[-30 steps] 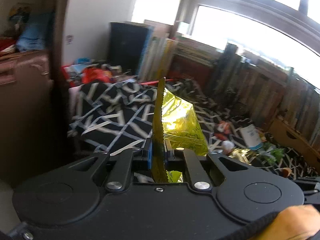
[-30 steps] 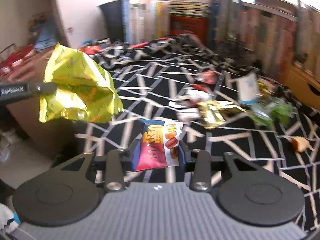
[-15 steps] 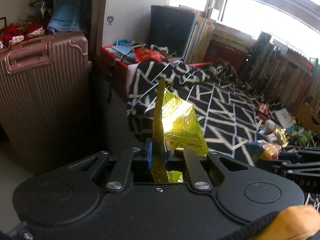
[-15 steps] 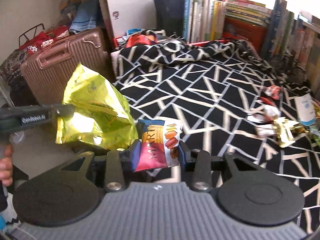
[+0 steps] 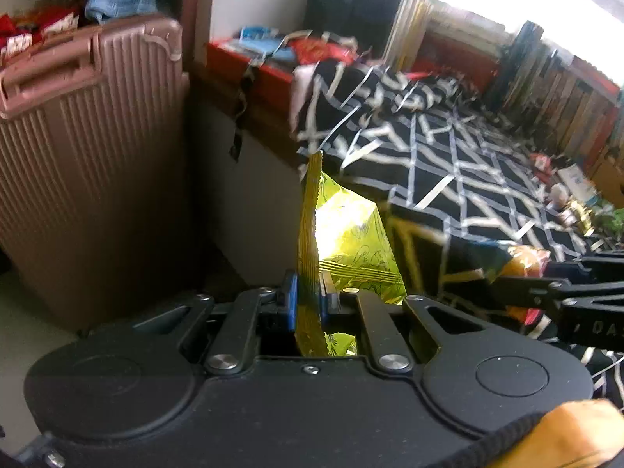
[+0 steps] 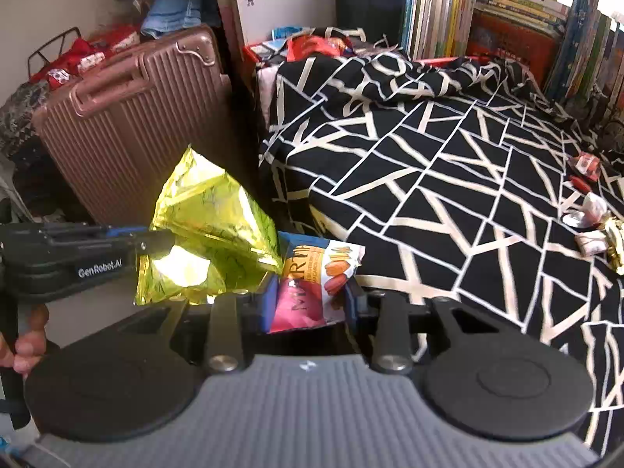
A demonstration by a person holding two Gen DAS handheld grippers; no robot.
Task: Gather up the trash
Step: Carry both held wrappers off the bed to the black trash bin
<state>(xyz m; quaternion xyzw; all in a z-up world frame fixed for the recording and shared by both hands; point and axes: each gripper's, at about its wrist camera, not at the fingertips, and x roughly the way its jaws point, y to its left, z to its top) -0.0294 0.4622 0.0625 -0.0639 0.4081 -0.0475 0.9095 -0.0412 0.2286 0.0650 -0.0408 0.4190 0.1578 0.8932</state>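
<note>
Wrappers in both claws, both off the bed's near corner. Left gripper (image 5: 308,300) pinches the yellow foil chip bag (image 5: 351,241) by its crimped seal only, pads pressed nearly together; the bag's body hangs free beyond them. Right gripper (image 6: 308,298) clamps the pink snack packet (image 6: 312,284) across its middle; its jaws have just been closing further on it, packet between them.

Risks, as I judge them:
- Foil seal is slick and thin; a quick swing could slide it out of the left pads.
- The two bags overlap in the right wrist view, touching or nearly so. One snagging the other could drag either loose.
- Squeezed packet may crumple and slip.

Room: rose-gold suitcase (image 6: 128,117) stands upright on the left, black-and-white bedspread (image 6: 429,179) edge on the right; both claws sit over the gap between them, which is narrow. Floor below the gap looks open. No bin in view, so the drop spot is unknown. More litter (image 6: 589,214) lies on the far side of the bedspread, well apart.
</note>
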